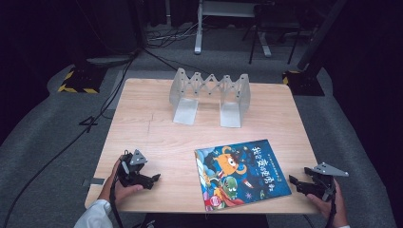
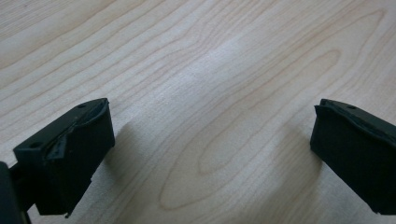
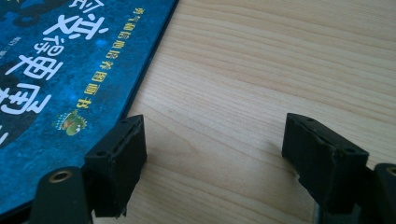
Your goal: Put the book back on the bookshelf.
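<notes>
Nearest the person, the right claw (image 1: 298, 183) rests released at the counter's (image 1: 152, 128) front right edge, just beside the picture book (image 1: 242, 173), which lies flat to its left with its long axis angled away. Across the book, the left claw (image 1: 151, 179) sits wide open and empty, farther from it. Beyond stands a folding metal bookend rack (image 1: 210, 97).

A light wooden table (image 1: 142, 123) stands on grey carpet (image 1: 47, 137). Near its far edge sits a metal expanding bookend rack (image 1: 210, 95), upright, with two flat base plates lying toward the near side. Black cables (image 1: 95, 114) trail across the floor left of the table. A yellow-and-black striped stand base (image 1: 76, 81) sits beyond the far left corner.
</notes>
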